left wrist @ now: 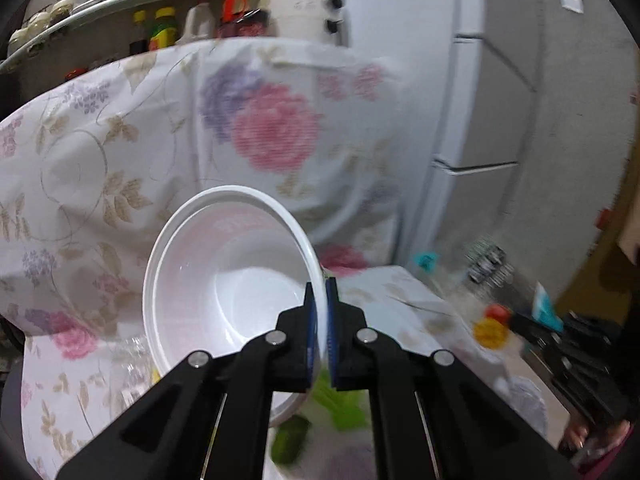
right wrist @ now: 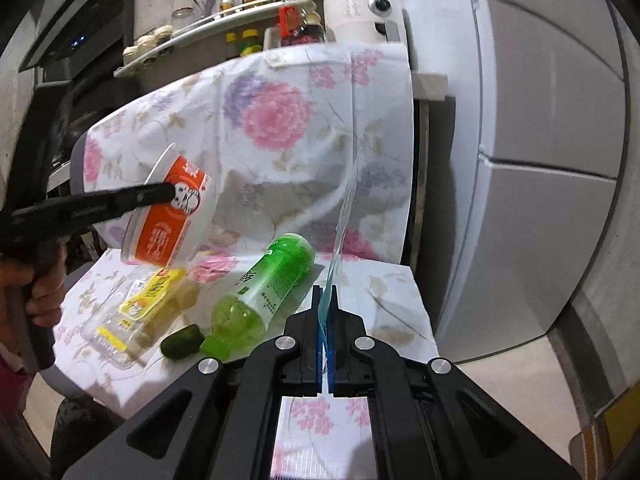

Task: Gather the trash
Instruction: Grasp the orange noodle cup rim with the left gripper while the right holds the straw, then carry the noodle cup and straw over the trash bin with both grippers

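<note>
Left gripper (left wrist: 320,292) fingers clamped on rim of white-inside, orange-sided noodle bowl (left wrist: 232,276), lifted clear above floral surface (right wrist: 384,280) | right gripper (right wrist: 325,300) fingers pinching clear plastic sheet (right wrist: 346,208) | green bottle (right wrist: 264,284) lying mid-surface, front-right corner bare

Floral cloth (right wrist: 280,128) over a chair, white fridge (right wrist: 540,160), cluttered shelf (right wrist: 224,12) behind

A chair (right wrist: 384,280) draped in a floral cloth (right wrist: 280,120) carries the things; the cloth covers backrest and seat. On the seat, 1 green bottle (right wrist: 268,280) lies on its side. Its dark green cap (right wrist: 181,338) lies loose just left of the bottle's neck. Left of the bottle lies 1 clear bottle (right wrist: 136,316) with a yellow label, also on its side.
</note>
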Demonstrator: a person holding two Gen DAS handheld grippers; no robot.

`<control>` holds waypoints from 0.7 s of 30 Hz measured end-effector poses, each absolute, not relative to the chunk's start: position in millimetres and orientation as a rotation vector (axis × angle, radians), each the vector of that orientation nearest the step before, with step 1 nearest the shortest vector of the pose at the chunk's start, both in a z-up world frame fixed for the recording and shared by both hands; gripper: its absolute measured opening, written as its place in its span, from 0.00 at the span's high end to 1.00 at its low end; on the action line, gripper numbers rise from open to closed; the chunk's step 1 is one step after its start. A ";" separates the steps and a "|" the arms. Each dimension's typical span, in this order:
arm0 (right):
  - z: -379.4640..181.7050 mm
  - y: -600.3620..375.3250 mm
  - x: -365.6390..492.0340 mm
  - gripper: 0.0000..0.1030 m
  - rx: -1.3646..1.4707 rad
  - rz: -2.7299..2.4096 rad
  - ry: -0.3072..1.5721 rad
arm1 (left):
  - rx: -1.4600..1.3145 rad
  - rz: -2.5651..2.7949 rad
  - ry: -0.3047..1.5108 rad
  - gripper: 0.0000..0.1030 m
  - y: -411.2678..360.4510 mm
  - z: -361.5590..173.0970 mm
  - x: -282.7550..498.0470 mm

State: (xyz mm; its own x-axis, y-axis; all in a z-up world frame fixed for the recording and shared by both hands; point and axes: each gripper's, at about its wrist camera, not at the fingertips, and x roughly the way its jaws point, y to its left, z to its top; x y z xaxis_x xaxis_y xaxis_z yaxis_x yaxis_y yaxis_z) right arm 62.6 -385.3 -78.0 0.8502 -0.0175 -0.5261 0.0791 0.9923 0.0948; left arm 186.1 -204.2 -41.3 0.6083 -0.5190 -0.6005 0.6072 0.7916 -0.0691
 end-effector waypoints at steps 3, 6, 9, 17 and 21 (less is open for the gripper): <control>-72.3 -384.8 42.1 0.99 0.125 -0.063 0.558 | 0.119 -0.709 0.642 0.97 -195.4 -42.1 152.2; -73.5 -380.3 12.7 0.99 0.124 -0.092 0.581 | 0.091 -0.753 0.640 0.97 -191.8 -51.2 117.2; -77.9 -378.9 -15.8 0.98 0.132 -0.132 0.605 | 0.070 -0.804 0.636 0.97 -192.5 -59.4 85.8; -89.9 -385.7 -90.9 0.98 0.195 -0.277 0.649 | 0.046 -1.023 0.666 0.97 -207.6 -80.8 12.6; -92.7 -393.2 -122.2 0.98 0.198 -0.361 0.663 | 0.067 -1.099 0.678 0.97 -223.6 -88.3 -10.1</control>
